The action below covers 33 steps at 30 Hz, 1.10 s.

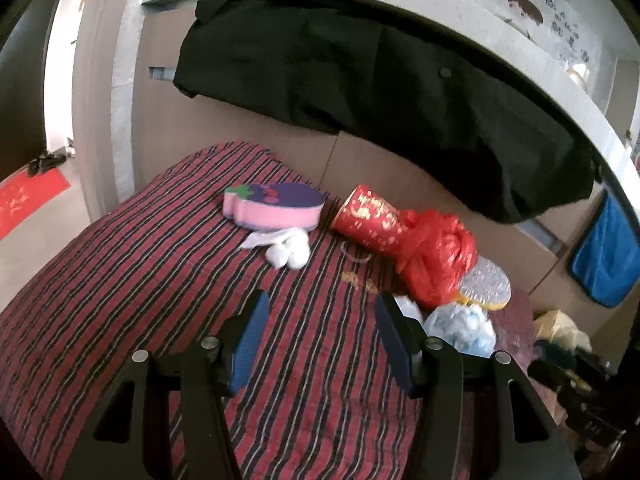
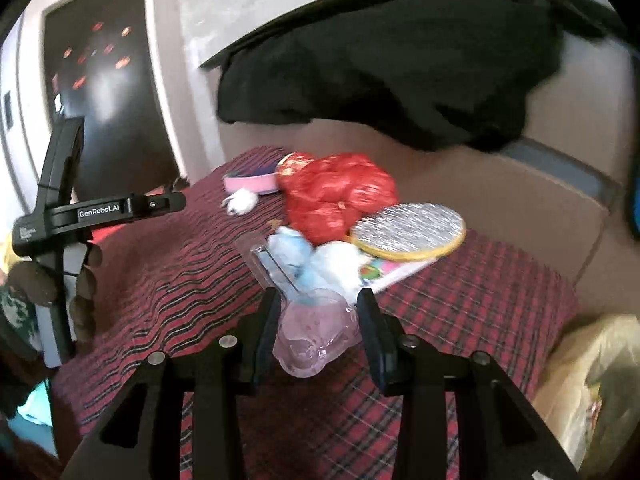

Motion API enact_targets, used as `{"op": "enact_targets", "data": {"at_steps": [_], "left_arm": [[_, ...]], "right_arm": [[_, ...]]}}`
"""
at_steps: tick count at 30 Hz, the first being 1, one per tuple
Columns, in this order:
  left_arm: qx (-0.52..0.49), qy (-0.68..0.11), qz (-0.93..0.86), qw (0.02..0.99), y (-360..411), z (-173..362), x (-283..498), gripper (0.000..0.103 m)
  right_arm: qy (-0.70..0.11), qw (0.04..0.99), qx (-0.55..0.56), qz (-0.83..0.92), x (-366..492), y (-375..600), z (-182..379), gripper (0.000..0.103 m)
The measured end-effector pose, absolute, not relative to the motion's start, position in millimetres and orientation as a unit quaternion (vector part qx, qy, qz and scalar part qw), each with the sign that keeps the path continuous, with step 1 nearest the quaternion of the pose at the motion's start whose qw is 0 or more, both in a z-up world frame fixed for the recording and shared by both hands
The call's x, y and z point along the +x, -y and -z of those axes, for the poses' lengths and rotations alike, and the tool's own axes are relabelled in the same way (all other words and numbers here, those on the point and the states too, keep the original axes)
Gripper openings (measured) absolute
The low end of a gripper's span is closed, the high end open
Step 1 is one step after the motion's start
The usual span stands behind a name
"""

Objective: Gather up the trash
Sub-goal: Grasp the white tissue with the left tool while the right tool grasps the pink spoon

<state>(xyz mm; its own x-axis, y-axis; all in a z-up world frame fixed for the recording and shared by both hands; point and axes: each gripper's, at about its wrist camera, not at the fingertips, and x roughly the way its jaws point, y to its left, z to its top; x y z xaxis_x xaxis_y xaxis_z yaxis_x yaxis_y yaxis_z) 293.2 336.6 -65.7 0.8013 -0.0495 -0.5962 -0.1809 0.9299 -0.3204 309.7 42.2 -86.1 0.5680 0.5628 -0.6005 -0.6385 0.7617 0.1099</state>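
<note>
The left gripper [image 1: 320, 340] points down at a slant over the striped cloth [image 1: 140, 280] of the desk, its fingers spread wide with only cloth between them. Far from it lie a white tissue [image 1: 286, 250], a red paper cup [image 1: 368, 216] on its side and a red plastic bag [image 1: 436, 256]. The right gripper [image 2: 318, 332] also tilts downward. A clear plastic container [image 2: 314, 332] sits between its fingers; it seems the left finger touches it, but blur hides whether both press it.
</note>
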Motion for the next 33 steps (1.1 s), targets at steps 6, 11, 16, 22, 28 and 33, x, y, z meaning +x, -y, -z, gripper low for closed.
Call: {"op": "enact_targets", "data": {"at_steps": [6,11,16,22,28,33], "left_arm": [[-0.185,-0.342,-0.043,0.921,-351.6,77.6,335.2,0.056],[-0.217,-0.378,-0.067,0.897,-362.7,96.1,382.8,0.056],[-0.189,-0.411,-0.107,0.885,-352.8,112.1,420.8,0.052],[-0.217,-0.407,-0.109,0.881,-355.8,109.9,404.7,0.023],[-0.199,-0.373,-0.07,0.903,-331.3,79.3,335.5,0.022],[-0.198,-0.362,-0.024,0.911,-299.5,60.5,284.9,0.022]], "right_arm": [[-0.325,0.88,-0.015,-0.345,310.2,-22.6,88.2,0.036],[-0.333,0.874,-0.003,-0.354,317.2,-30.1,100.6,0.036],[-0.337,0.87,0.0,-0.36,316.6,-35.2,107.5,0.036],[-0.331,0.871,-0.008,-0.364,306.0,-33.6,105.8,0.036],[-0.333,0.868,0.011,-0.368,296.8,-30.1,100.1,0.036],[-0.323,0.872,0.001,-0.368,282.4,-30.9,86.7,0.036]]}}
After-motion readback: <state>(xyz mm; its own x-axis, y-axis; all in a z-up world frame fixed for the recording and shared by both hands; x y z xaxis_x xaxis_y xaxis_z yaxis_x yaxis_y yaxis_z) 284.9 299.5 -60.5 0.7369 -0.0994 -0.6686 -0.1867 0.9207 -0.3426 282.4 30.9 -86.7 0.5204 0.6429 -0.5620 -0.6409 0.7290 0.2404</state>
